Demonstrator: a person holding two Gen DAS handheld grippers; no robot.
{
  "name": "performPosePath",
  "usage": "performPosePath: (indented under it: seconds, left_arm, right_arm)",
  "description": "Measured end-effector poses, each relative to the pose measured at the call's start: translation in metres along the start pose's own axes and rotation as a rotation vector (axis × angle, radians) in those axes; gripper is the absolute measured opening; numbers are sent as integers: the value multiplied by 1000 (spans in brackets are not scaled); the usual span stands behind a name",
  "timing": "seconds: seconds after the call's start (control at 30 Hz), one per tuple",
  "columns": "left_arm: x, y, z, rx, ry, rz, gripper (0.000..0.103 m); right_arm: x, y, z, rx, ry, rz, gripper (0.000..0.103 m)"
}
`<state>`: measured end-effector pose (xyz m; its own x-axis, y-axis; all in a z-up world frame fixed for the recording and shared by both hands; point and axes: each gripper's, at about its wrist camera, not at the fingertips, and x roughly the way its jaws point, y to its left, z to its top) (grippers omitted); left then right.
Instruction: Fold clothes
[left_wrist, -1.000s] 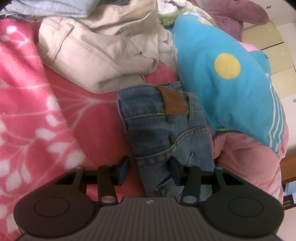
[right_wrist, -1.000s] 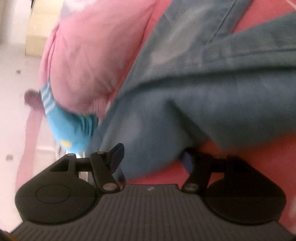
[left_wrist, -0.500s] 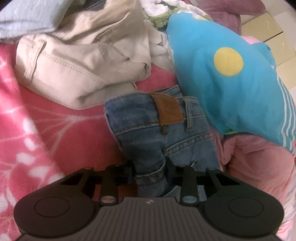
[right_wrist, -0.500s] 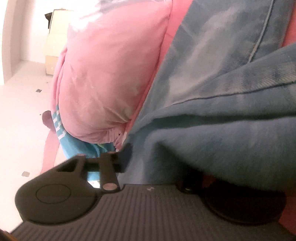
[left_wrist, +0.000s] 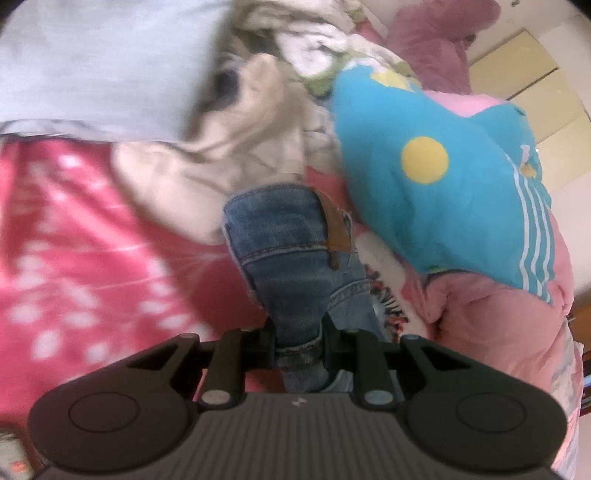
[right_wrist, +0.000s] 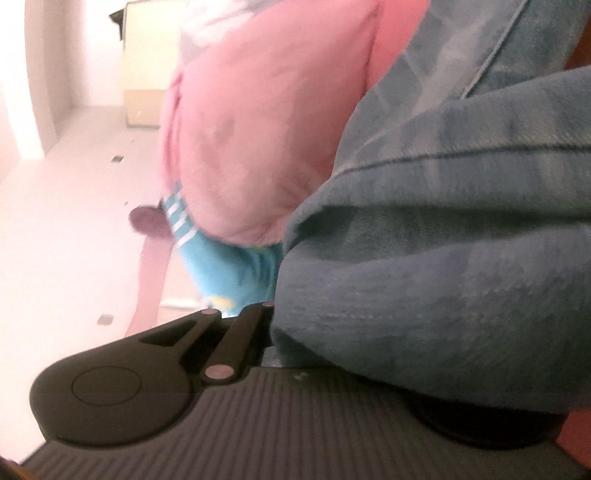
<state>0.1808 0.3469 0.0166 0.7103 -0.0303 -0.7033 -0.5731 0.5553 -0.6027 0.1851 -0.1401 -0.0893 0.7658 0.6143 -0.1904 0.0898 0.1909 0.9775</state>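
Now left hand-held gripper (left_wrist: 298, 338), lower centre of frame, jaws closing, pinching jeans (left_wrist: 291, 258) fold over pink bedspread (left_wrist: 74, 240); blue cushion (left_wrist: 443, 206) at right. Right hand-held gripper (right_wrist: 273, 332) pressed together on denim filling right of frame, far finger hidden by cloth.

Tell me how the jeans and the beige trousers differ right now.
The jeans are blue denim with a brown leather patch; the beige trousers are plain pale cloth. The jeans are bunched between the closing jaws of the left gripper; the beige trousers lie loose in a heap, ungripped. Both are unfolded on the pink bedspread.
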Motion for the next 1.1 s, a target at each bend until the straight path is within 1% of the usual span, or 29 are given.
performPosePath:
  seconds: [0.13,0.3,0.4,0.5,0.53,0.57,0.6,0.63,0.67,0.7,0.73,0.77,0.8,0.87,0.97,1.0,1.1]
  left_arm:
    - [-28,23,-4,4,-2,21,22]
    - [-46,49,-12,0,10,31,22]
    - [-50,62,-16,-7,12,33,22]
    - [-45,70,-19,-5,15,29,23]
    - [-43,74,-20,-8,22,32,26]
    - [-43,78,-21,-24,26,41,31]
    - [-42,81,-22,-40,29,49,35]
    - [-42,84,-22,-53,32,58,42]
    - [-46,86,-23,-53,27,69,50]
    - [-51,87,-24,-53,22,80,54]
    - [-55,88,-25,-53,16,90,59]
    - [-62,87,-26,-49,4,89,61]
    - [-69,86,-27,-46,-8,86,62]
    - [-89,80,-31,-34,-56,93,62]
    - [-120,67,-40,-1,-144,114,62]
    - [-129,62,-45,20,-166,97,62]
    - [-155,46,-58,72,-216,23,61]
  right_arm:
    - [-20,9,-25,-3,69,11,3]
    - [-48,19,-57,-35,128,9,3]
    - [-57,19,-70,-39,160,-4,3]
    - [-58,14,-77,-54,167,-36,3]
    - [-55,11,-77,-57,172,-49,4]
    - [-53,8,-77,-61,177,-63,7]
    - [-50,7,-77,-71,186,-86,7]
    - [-47,6,-76,-84,208,-112,10]
    - [-46,6,-75,-87,231,-135,17]
    - [-46,6,-73,-93,258,-149,22]
    - [-46,7,-72,-99,285,-164,33]
    - [-47,7,-70,-105,312,-179,39]
    - [-48,8,-69,-116,338,-192,41]
    - [-54,16,-70,-176,383,-203,48]
    - [-68,30,-76,-287,457,-221,48]
    - [-73,37,-79,-335,479,-224,48]
    - [-92,64,-95,-556,520,-234,48]
